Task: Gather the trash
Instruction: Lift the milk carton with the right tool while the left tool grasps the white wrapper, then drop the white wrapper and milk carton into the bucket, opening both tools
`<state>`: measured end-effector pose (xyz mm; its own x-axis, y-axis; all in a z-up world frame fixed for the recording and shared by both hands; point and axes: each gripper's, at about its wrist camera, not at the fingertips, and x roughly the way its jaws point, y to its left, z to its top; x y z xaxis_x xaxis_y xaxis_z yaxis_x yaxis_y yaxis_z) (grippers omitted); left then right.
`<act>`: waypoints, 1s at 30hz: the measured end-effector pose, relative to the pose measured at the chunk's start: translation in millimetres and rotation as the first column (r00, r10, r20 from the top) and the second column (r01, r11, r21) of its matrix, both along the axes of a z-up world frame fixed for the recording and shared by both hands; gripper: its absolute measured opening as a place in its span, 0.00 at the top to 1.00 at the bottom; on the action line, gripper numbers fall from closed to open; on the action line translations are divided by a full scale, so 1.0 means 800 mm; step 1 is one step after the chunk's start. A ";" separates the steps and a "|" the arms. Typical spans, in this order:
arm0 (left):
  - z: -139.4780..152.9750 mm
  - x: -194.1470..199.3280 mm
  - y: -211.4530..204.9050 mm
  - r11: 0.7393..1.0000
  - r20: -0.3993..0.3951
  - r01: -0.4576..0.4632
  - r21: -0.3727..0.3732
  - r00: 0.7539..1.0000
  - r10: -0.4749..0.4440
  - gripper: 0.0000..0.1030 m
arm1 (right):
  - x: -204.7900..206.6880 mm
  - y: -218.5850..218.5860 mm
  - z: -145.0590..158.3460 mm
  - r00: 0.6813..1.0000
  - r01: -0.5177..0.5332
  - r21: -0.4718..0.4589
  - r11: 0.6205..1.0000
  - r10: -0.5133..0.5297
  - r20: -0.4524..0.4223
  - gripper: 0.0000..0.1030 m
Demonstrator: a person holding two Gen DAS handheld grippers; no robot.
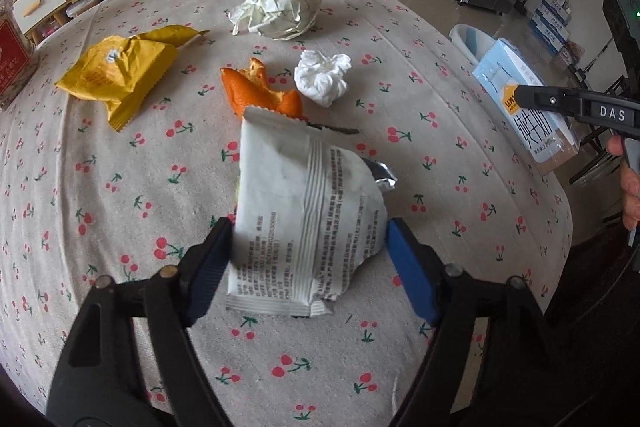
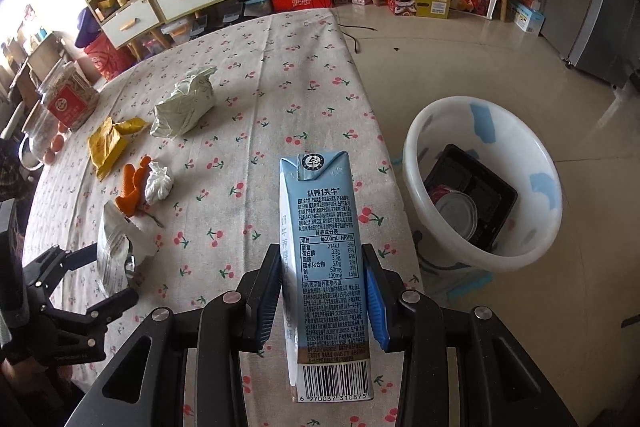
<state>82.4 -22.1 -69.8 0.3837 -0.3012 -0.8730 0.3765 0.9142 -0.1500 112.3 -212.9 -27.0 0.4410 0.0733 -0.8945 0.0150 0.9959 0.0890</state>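
My left gripper [image 1: 310,231] is shut on a white snack wrapper [image 1: 304,215] and holds it over the cherry-print tablecloth [image 1: 120,187]. My right gripper [image 2: 324,279] is shut on a blue milk carton [image 2: 326,267], held above the table's right edge; the carton also shows in the left wrist view [image 1: 516,99]. On the table lie orange peel [image 1: 256,89], a white tissue ball [image 1: 324,77], a yellow wrapper [image 1: 116,75] and a crumpled pale paper bag [image 1: 284,7].
A white plastic basin [image 2: 480,183] stands on the floor right of the table, holding a black tray [image 2: 488,199] and a tin can [image 2: 456,215]. A red-labelled jar [image 2: 68,99] stands at the table's far left. Cabinets line the back wall.
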 end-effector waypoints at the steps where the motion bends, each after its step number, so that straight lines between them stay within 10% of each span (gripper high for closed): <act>1: 0.002 -0.005 0.001 1.000 0.001 0.003 -0.010 1.000 -0.003 0.36 | 0.000 -0.002 -0.001 1.000 0.003 0.000 1.000 -0.003 -0.001 0.62; 16: 0.055 -0.008 -0.014 0.997 0.056 0.023 -0.079 0.998 -0.019 0.46 | -0.011 -0.055 0.028 0.993 0.105 0.005 0.994 -0.105 0.062 0.62; 30: 0.068 0.057 -0.172 0.973 0.035 0.210 -0.101 0.978 -0.208 0.46 | -0.011 -0.188 0.054 0.936 0.333 0.081 0.940 -0.340 0.095 0.62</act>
<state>127.6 -159.5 -15.3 0.3229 -0.4648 -0.8244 0.5619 0.7951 -0.2282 103.9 -363.7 16.5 0.5413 -0.0415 -0.8398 0.3352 0.9267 0.1702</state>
